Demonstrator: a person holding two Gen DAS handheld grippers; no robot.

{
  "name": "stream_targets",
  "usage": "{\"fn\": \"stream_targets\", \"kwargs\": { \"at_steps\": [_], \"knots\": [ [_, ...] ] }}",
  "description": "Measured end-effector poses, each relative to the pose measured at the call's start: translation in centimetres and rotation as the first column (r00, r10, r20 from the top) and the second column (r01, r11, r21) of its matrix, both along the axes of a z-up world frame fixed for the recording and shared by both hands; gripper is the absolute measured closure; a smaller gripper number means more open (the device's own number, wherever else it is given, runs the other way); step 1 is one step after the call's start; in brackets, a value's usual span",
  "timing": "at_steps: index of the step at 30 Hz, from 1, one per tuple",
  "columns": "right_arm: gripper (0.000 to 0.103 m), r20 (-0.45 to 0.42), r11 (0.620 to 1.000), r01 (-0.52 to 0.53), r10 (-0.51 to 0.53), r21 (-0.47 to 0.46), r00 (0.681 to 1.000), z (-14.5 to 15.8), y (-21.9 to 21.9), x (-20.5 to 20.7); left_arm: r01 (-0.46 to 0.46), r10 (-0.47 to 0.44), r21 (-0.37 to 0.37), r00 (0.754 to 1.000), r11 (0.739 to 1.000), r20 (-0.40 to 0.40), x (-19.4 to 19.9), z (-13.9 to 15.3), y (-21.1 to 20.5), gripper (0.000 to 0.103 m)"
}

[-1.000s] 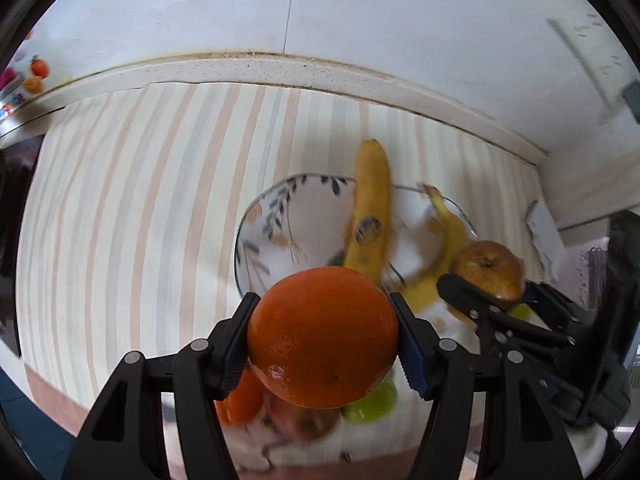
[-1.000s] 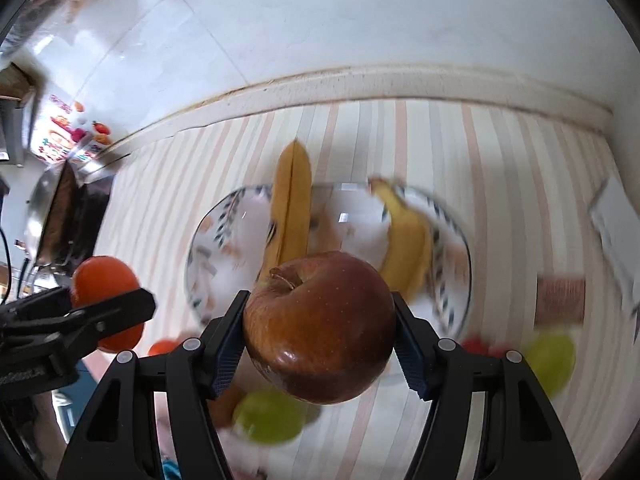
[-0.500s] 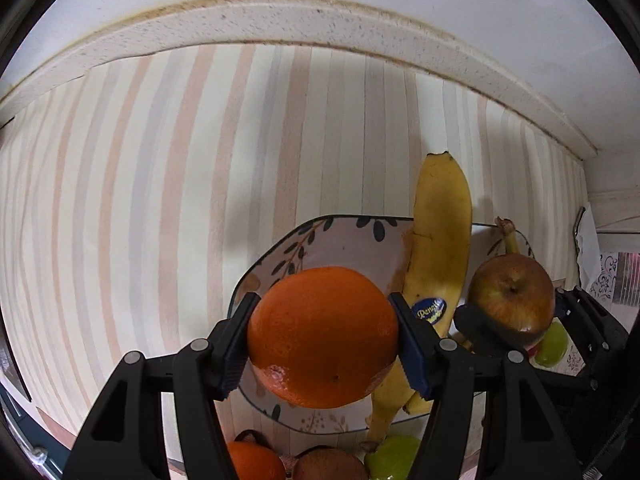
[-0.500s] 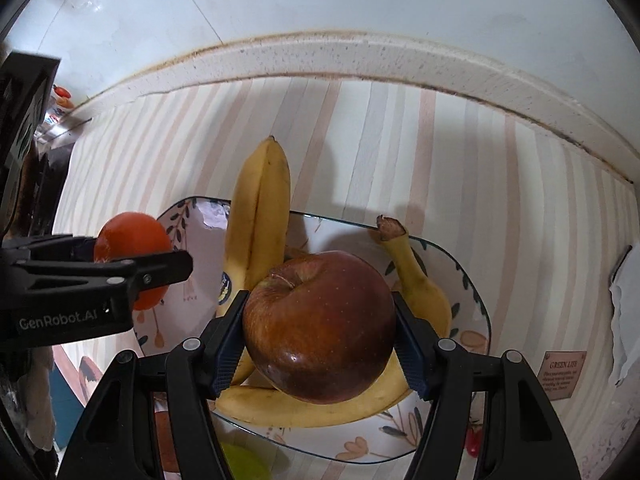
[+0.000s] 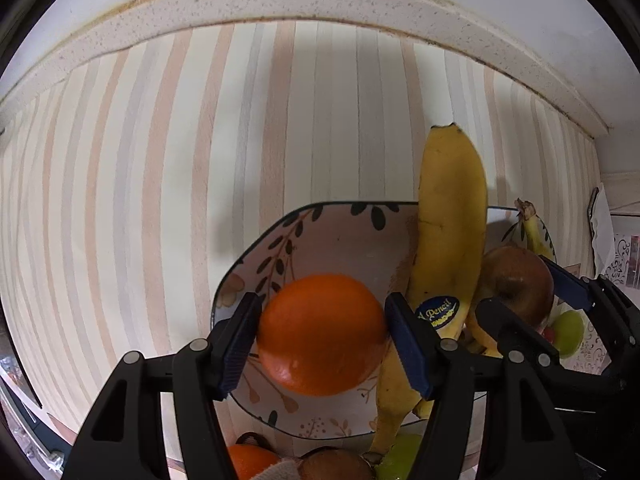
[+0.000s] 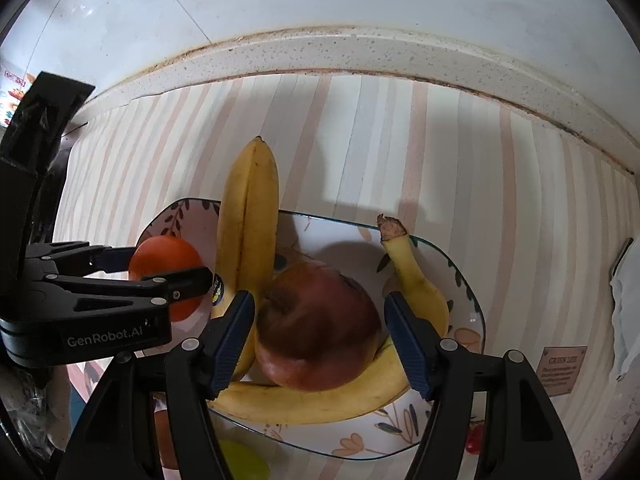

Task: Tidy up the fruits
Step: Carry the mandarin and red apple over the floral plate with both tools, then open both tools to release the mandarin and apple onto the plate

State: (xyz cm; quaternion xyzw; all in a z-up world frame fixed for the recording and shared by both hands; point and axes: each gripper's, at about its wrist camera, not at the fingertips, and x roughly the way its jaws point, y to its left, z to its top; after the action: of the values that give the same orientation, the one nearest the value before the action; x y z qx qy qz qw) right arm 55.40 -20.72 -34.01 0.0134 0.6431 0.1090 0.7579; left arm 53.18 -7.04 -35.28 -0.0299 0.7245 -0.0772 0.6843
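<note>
The left claw is clamping the orange over the plate at lower centre. The right claw is clamping the apple above two bananas, hiding their middles. Fruits at the bottom edge are cut off.

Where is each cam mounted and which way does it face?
Left wrist: on the left gripper, looking along its fingers down at the plate; its own fingers flank the orange.
Right wrist: on the right gripper, facing the same plate and the wall beyond; its own fingers flank the apple.
Shared: plate, bananas, orange, apple; each view catches the other gripper at its edge.
</note>
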Motion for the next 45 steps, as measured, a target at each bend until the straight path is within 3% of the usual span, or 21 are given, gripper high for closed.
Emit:
{"fn": "stream_targets", "kwargs": {
  "at_steps": [5,9,12,16,27,35,45],
  "knots": [
    [0.032,0.004,1.000,0.029,-0.029,0.002,1.000,0.7,-0.6,-0.3,-0.040,0.040,-0.026,0.999,0.999,0.029,0.3,1.7,-0.1,0.036],
    [0.020,0.008,0.997,0.072,-0.072,0.003,0.997,1.7,-1.4,-1.3,-0.047,0.049,-0.027,0.996,0.999,0.078,-0.7,4.1,1.1,0.020],
    [0.012,0.007,0.995,0.104,-0.104,-0.001,0.995,2.2,-1.9,-2.2,-0.055,0.057,-0.022,0.991,0.998,0.117,-1.9,5.5,1.7,0.014],
    [0.011,0.031,0.992,0.126,-0.126,-0.026,0.992,3.2,-2.3,-4.0,-0.067,0.067,-0.001,0.984,0.998,0.162,-3.5,6.9,3.1,0.006],
    [0.009,0.136,0.986,0.160,-0.153,-0.045,0.979,7.1,-2.3,-9.1,-0.081,0.066,0.033,0.946,0.996,0.316,-8.4,10.6,2.9,0.005],
    [0.009,0.228,0.984,0.175,-0.166,-0.020,0.959,11.0,-2.7,-12.7,-0.071,0.030,0.077,0.897,0.995,0.440,-12.1,14.8,2.4,0.005],
    [0.009,0.319,0.981,0.193,-0.184,0.004,0.930,15.3,-3.4,-16.9,-0.050,0.027,0.034,0.876,0.998,0.482,-16.3,17.7,2.4,0.005]
  ]
}}
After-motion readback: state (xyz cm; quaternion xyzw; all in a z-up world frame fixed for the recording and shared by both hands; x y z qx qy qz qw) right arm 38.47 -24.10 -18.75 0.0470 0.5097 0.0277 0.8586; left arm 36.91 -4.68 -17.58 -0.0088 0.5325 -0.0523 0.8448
